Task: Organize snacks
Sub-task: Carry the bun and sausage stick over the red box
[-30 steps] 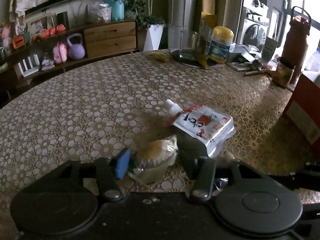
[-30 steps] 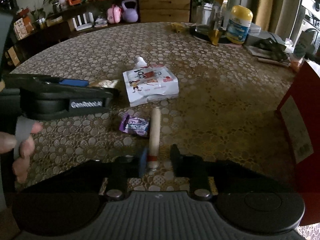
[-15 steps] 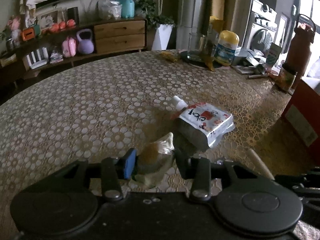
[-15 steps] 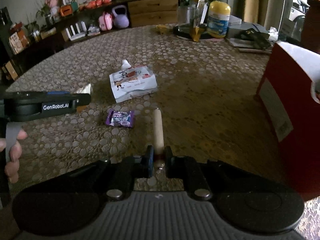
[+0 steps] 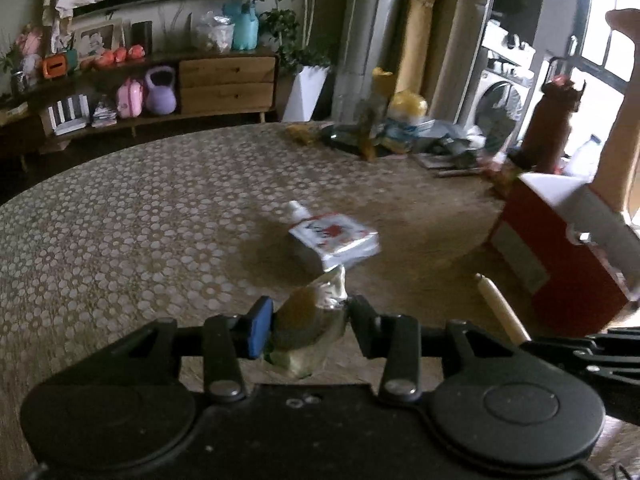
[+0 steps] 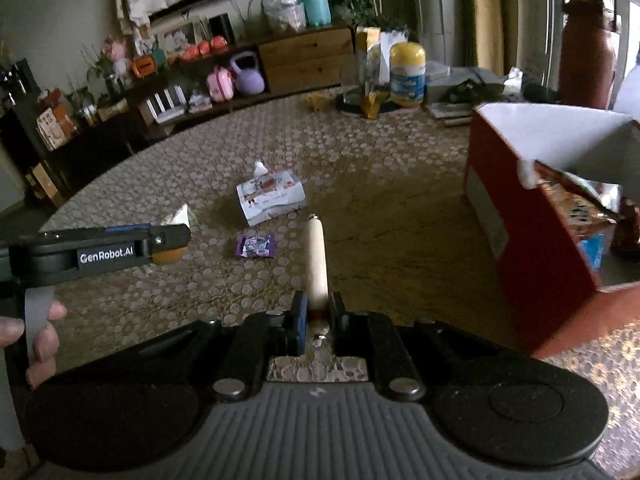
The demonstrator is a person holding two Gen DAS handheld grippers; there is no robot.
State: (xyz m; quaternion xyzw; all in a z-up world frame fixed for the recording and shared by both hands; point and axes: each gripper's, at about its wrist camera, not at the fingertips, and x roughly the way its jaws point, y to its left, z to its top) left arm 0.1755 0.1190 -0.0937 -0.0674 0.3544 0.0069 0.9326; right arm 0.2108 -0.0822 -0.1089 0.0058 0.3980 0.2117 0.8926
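Left tool (image 5: 308,320): clamped on a small pastry in clear wrap (image 5: 310,316), one blue pad on its left side, black finger on its right side. Pastry lifted off the worktop (image 5: 120,220), twisted end of the wrap pointing up and forward.

Right tool (image 6: 318,316): closed tight on the near end of a long pale sausage stick (image 6: 315,256). Stick pointing straight forward from between the fingers, its far tip with a small metal clip, held above the worktop.

Ahead of the left tool, on the worktop: a white spouted drink pouch (image 5: 334,238) with red print, lying flat, cap to the far left. Seen from the right tool, same pouch ahead and a little left of the stick's tip. Closer, just left of the stick: a small purple candy wrapper (image 6: 256,246), flat on the patterned cloth.

To the right of both tools: an open red box (image 6: 528,216) with white inside, standing on the worktop. Inside it, at the near right corner, some shiny snack packets (image 6: 576,200); exact kind not clear.

Left of the right tool, at about the same height: the left tool seen from the side, with a hand (image 6: 38,336) around its grey handle.

Far edge of the worktop: a yellow-lidded jar (image 6: 407,74), a glass and papers. Behind, a wooden sideboard (image 6: 308,58) with a purple kettlebell (image 6: 250,76).
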